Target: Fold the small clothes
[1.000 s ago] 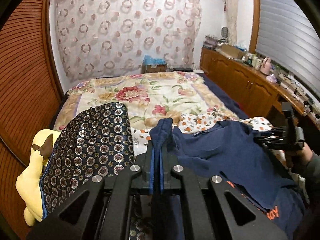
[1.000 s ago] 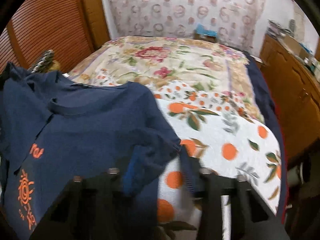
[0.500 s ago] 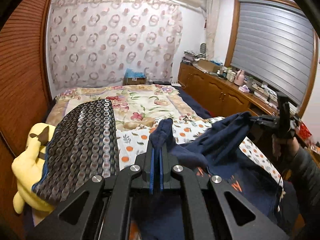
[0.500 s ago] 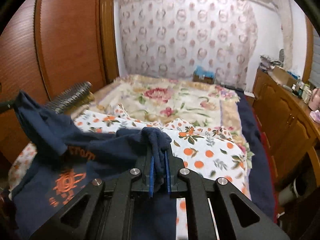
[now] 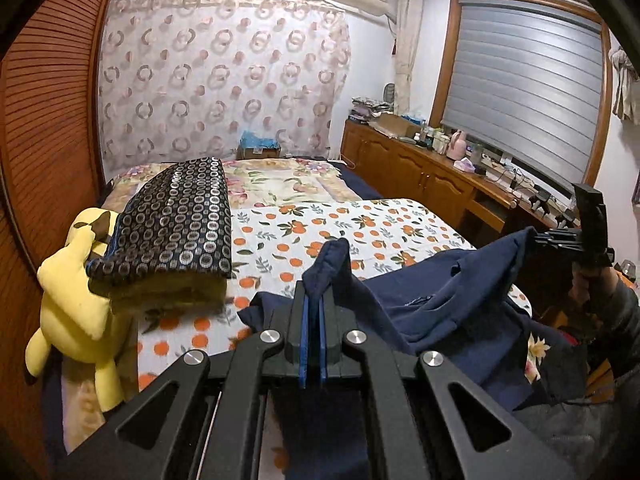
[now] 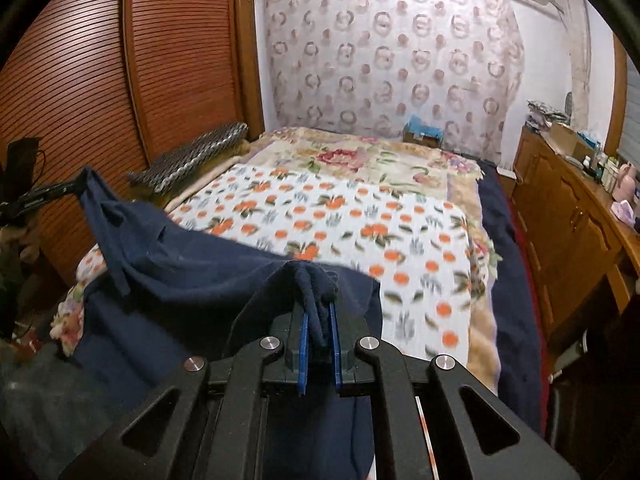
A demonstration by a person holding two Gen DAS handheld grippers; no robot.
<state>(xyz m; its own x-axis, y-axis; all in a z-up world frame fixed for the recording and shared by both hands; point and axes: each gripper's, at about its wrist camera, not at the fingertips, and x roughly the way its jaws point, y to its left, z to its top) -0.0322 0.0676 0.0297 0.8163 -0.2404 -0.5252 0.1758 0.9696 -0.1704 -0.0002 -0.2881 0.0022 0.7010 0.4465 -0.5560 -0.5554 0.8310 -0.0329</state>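
A navy garment [image 5: 440, 304] hangs stretched between my two grippers over the near end of the bed. In the left wrist view my left gripper [image 5: 314, 300] is shut on a bunched corner of it, which sticks up past the fingertips. Off to the right, my right gripper [image 5: 568, 240], held by a hand, grips the other corner. In the right wrist view the right gripper [image 6: 318, 314] is shut on a fold of the navy garment [image 6: 200, 264], and the left gripper [image 6: 48, 194] holds the far corner at the left edge. The lower part of the cloth droops out of sight below both grippers.
The bed carries an orange-print sheet [image 5: 360, 224] over a floral blanket [image 6: 360, 160]. A dark ring-patterned cushion [image 5: 176, 216] and a yellow plush toy [image 5: 76, 296] lie at its left side. Slatted wooden doors [image 6: 80, 80] stand left, wooden cabinets [image 5: 420, 176] right.
The right gripper's jaws closed on the navy cloth. Both grippers drew back toward the near end of the bed and lifted the garment off the sheet, taut between them.
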